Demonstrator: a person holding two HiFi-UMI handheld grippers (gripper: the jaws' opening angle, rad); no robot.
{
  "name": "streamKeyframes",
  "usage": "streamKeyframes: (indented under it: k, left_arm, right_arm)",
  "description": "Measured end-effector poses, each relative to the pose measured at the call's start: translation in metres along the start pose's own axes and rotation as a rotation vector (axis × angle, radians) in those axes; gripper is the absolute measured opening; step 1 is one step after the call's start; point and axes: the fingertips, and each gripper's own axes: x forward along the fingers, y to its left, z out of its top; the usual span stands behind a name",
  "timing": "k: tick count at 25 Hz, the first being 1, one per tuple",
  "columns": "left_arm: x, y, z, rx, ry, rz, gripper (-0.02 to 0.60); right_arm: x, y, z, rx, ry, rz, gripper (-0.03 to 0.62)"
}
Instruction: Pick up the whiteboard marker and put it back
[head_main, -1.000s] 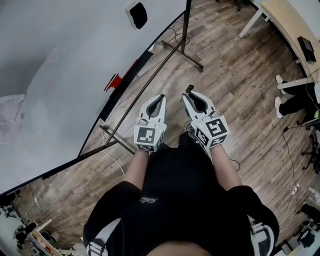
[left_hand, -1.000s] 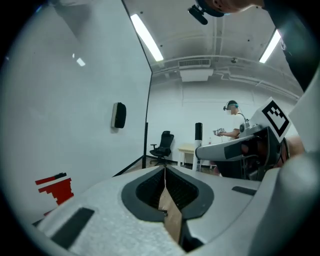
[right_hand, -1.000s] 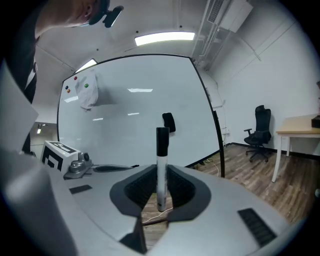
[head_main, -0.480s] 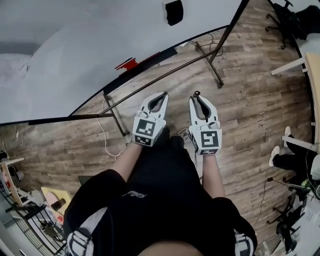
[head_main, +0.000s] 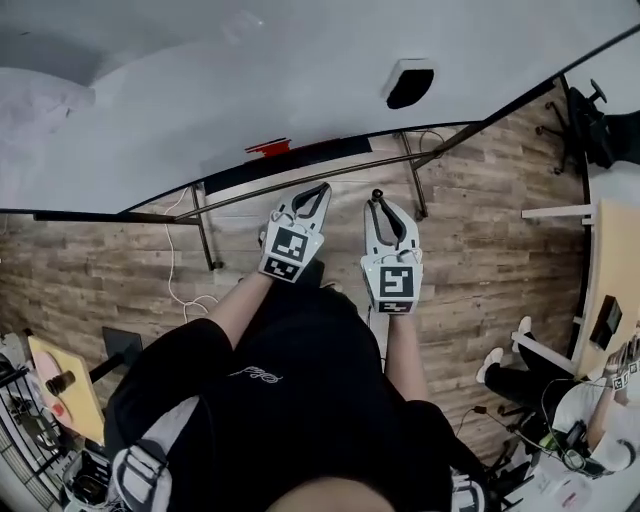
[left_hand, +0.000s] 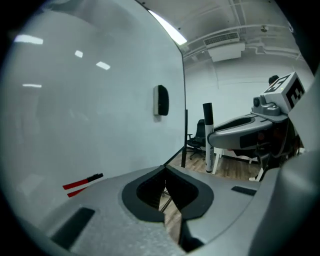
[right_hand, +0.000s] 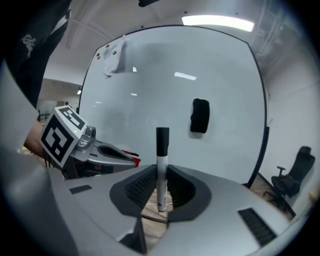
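Observation:
The whiteboard marker (right_hand: 161, 167), white with a black cap, stands upright between the jaws of my right gripper (right_hand: 161, 197), which is shut on its lower body. In the head view the marker (head_main: 377, 196) pokes up from the right gripper (head_main: 380, 205), just short of the whiteboard's tray (head_main: 330, 155). My left gripper (head_main: 320, 190) is beside it on the left, its jaws shut with nothing between them (left_hand: 165, 172). From the left gripper view the marker (left_hand: 208, 135) shows at the right, held in the right gripper (left_hand: 235, 136). Red markers (head_main: 268, 148) lie on the tray.
A black eraser (head_main: 408, 83) sticks to the whiteboard (head_main: 200, 90). The board's metal stand legs (head_main: 205, 235) and a white cable (head_main: 180, 290) are on the wood floor. A desk (head_main: 610, 260) and a seated person (head_main: 520, 375) are at the right, an office chair (head_main: 590, 120) beyond.
The view has swung round so that the whiteboard now runs across the top, facing both grippers. The grippers have come closer to its tray. The marker stays in the right gripper.

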Motion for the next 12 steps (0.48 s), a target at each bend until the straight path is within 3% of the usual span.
streamKeyframes:
  k: [6, 12]
  left_arm:
    - [0.012, 0.052, -0.001, -0.117, -0.013, 0.062, 0.006]
    - [0.007, 0.077, -0.023, -0.218, 0.007, 0.185, 0.008]
  right_arm:
    - [0.057, -0.001, 0.016, -0.030, 0.038, 0.081, 0.058]
    - [0.095, 0.013, 0.014, -0.189, 0.109, 0.226, 0.058]
